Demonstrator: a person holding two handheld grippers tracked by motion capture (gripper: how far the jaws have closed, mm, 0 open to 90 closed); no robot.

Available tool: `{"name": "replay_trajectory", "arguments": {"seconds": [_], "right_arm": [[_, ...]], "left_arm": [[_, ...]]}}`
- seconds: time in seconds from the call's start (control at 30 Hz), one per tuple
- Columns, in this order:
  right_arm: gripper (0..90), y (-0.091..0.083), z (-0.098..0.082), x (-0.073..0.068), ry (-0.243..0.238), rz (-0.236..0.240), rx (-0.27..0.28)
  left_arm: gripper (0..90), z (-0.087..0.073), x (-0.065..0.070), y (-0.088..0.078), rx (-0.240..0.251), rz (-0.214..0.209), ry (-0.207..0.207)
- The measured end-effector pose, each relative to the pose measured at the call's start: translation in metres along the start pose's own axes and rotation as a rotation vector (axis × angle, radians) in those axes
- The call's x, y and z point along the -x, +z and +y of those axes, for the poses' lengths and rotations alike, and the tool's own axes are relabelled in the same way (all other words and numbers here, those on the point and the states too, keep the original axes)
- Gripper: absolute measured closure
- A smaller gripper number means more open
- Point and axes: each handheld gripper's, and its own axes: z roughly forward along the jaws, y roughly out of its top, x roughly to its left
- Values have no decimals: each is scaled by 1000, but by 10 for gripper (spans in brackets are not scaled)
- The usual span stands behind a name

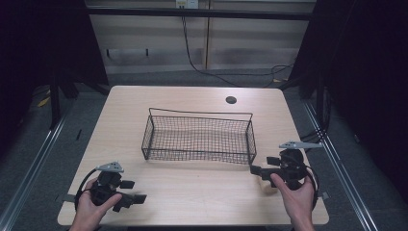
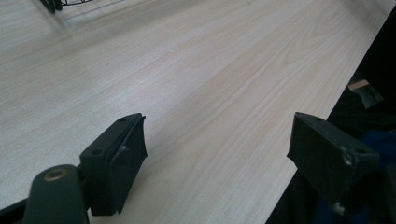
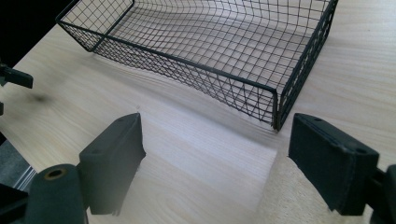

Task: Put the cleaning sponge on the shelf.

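Note:
A black wire basket (image 1: pixel 198 137) stands empty in the middle of the light wooden table (image 1: pixel 192 185). My left gripper (image 1: pixel 133 192) rests low at the table's front left, held by a hand, with its jaws wide apart over bare wood (image 2: pixel 215 154). My right gripper (image 1: pixel 257 170) sits at the front right, just off the basket's near right corner (image 3: pixel 276 122). Its jaws stand wide apart with nothing between them (image 3: pixel 215 163). The basket's mesh floor (image 3: pixel 219 32) holds nothing.
A round dark hole (image 1: pixel 231 100) marks the table's far side. The table's front edge (image 2: pixel 322 121) runs close by the left gripper's right jaw. Metal rails (image 1: pixel 33 154) flank the table on the floor, and cables (image 1: pixel 202 67) trail behind.

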Motion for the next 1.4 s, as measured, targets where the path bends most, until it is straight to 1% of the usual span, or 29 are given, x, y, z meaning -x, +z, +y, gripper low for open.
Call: {"name": "replay_trajectory", "arguments": {"seconds": [0.07,0.1,0.17,0.2,0.23,0.27,0.33,0.37,0.4,0.43,0.53,0.63,0.7,0.77,0.8,0.87,0.97,1.0,1.03,1.1,1.17,1.23,1.27,1.37,1.4], "right_arm": [[149,-2,2,4,11,11,-12],[152,-3,2,6,18,21,-13],[152,-5,3,8,25,25,-27],[152,-5,3,8,25,25,-27],[153,-6,4,10,22,23,-44],[154,-7,4,10,20,22,-47],[174,-8,6,11,26,29,-64],[211,-8,7,12,22,38,-72],[211,-8,7,12,22,38,-72],[222,-10,9,11,20,30,-104],[219,-10,13,12,18,24,-131],[228,-10,18,14,13,2,-185],[229,-9,20,15,18,-12,-204],[239,-8,22,16,24,-5,-231],[246,-8,23,17,34,-7,-247],[254,-6,23,19,50,-20,-270],[244,-1,23,23,49,-51,-317],[244,-1,23,23,49,-51,-317],[257,2,23,27,60,-54,-339],[263,2,23,30,75,-58,-337],[246,3,24,33,83,-79,-355],[244,3,24,34,87,-81,-363],[236,5,23,38,102,-97,-379],[224,6,22,42,98,-97,-397],[216,7,21,43,110,-93,-412]], "left_arm": [[187,0,0,0,0,0,0],[187,0,0,0,0,0,0],[187,0,0,0,0,1,-1],[186,0,0,0,0,1,-1],[187,0,0,0,2,0,-3],[187,0,0,1,5,2,-4],[187,0,0,0,1,3,1],[187,0,0,0,2,3,1],[187,0,0,0,2,3,1],[187,0,0,0,1,-1,1],[186,0,0,0,2,1,-1],[186,0,1,0,4,-1,-1],[187,0,0,0,2,1,1],[187,0,0,0,4,2,-5],[187,0,0,0,2,2,0],[187,0,0,0,1,-1,2],[187,0,0,0,0,-4,0],[187,0,0,0,0,-4,0],[187,0,0,-1,-3,-6,0],[186,0,0,0,2,-2,0],[186,0,0,0,0,-3,1],[187,0,0,0,0,-4,1],[186,0,0,0,0,-2,-2],[187,0,1,1,2,0,-4],[187,0,1,1,-2,-2,-4]]}}
